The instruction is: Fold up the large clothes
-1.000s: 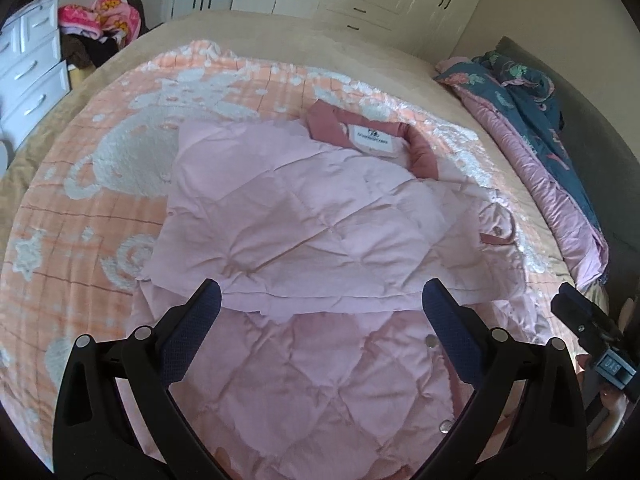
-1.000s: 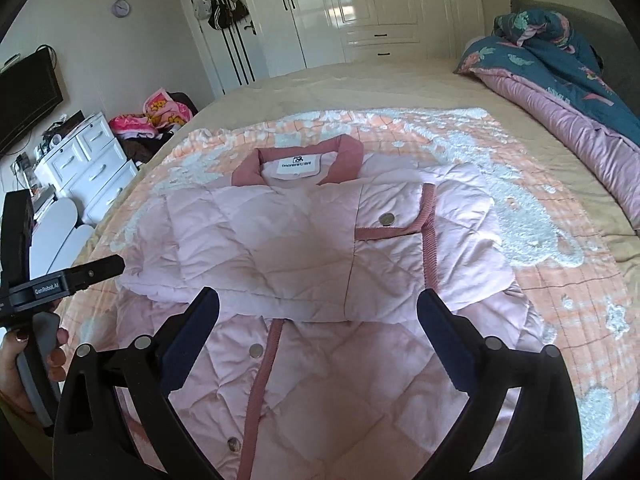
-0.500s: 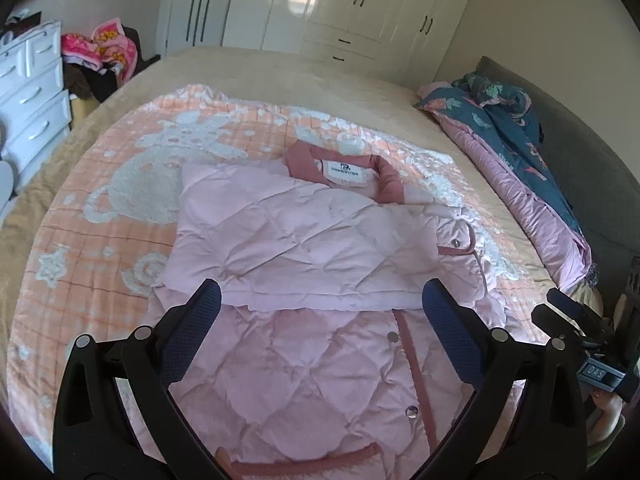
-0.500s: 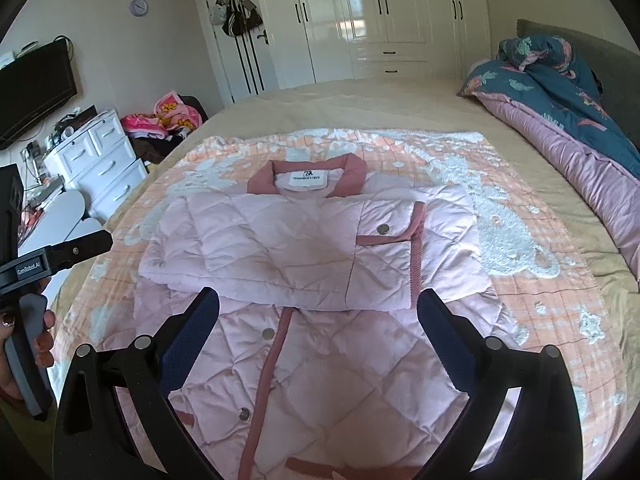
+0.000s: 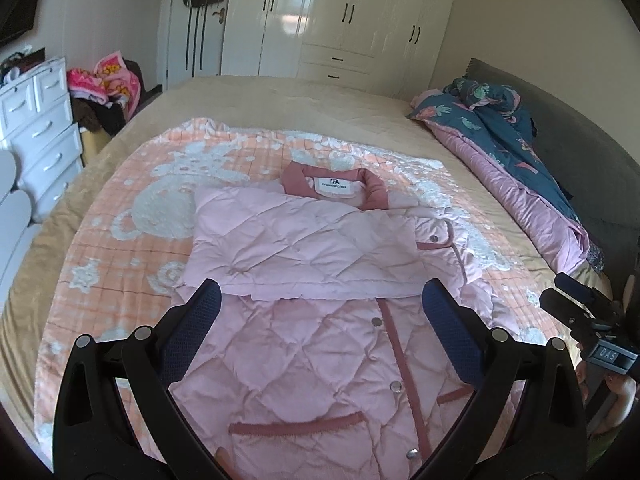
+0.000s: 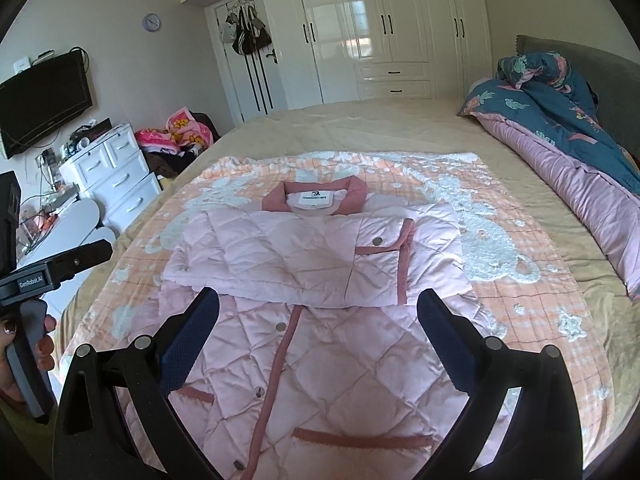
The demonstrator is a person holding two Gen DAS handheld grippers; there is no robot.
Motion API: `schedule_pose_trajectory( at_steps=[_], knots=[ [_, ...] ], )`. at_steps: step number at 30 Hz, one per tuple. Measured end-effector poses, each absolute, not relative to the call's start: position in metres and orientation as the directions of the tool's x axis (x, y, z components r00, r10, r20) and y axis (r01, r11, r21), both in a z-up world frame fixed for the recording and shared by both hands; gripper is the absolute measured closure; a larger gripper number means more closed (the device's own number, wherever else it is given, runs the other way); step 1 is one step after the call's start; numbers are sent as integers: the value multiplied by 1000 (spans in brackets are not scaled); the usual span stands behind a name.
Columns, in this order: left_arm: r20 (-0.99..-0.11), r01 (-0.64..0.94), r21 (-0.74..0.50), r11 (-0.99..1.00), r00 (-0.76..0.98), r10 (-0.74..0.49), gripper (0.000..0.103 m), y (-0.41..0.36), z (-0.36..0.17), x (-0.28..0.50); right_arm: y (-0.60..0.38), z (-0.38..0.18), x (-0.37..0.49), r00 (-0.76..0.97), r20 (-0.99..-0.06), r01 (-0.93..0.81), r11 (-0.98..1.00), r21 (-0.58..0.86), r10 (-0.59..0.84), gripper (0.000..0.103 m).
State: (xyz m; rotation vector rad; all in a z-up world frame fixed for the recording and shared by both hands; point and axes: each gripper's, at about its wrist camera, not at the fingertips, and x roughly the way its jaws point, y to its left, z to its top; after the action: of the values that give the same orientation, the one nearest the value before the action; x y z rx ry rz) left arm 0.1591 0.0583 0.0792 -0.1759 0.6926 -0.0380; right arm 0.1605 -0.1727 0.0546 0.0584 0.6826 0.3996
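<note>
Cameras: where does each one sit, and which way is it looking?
Left wrist: sits on the left gripper, looks down the bed at the pink jacket; own open jaws show.
Right wrist: on the right gripper, same direction; own open jaws show.
Both share the jacket, and each sees the other gripper.

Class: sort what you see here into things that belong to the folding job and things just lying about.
Job: pink quilted jacket with dusty-rose trim; open left gripper; open right gripper.

Lying about: navy floral duvet; bright pink cartoon blanket; white plastic drawer unit.

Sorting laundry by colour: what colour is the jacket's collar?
Dusty rose collar on the pale pink jacket; clearest in the right wrist view.
</note>
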Motion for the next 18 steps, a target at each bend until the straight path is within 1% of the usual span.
schedule_pose_trajectory(
  at_steps=[7,18],
  knots=[
    [-633,-21,-173,985,769,-94,8,49,81,139,-184,61,141,710,-590,-343,920,187,385,4],
    [-668,-33,-164,986,739,-87,8,45,62,116,-208,60,119,714,-588,-330,924,194,379,4]
  ],
)
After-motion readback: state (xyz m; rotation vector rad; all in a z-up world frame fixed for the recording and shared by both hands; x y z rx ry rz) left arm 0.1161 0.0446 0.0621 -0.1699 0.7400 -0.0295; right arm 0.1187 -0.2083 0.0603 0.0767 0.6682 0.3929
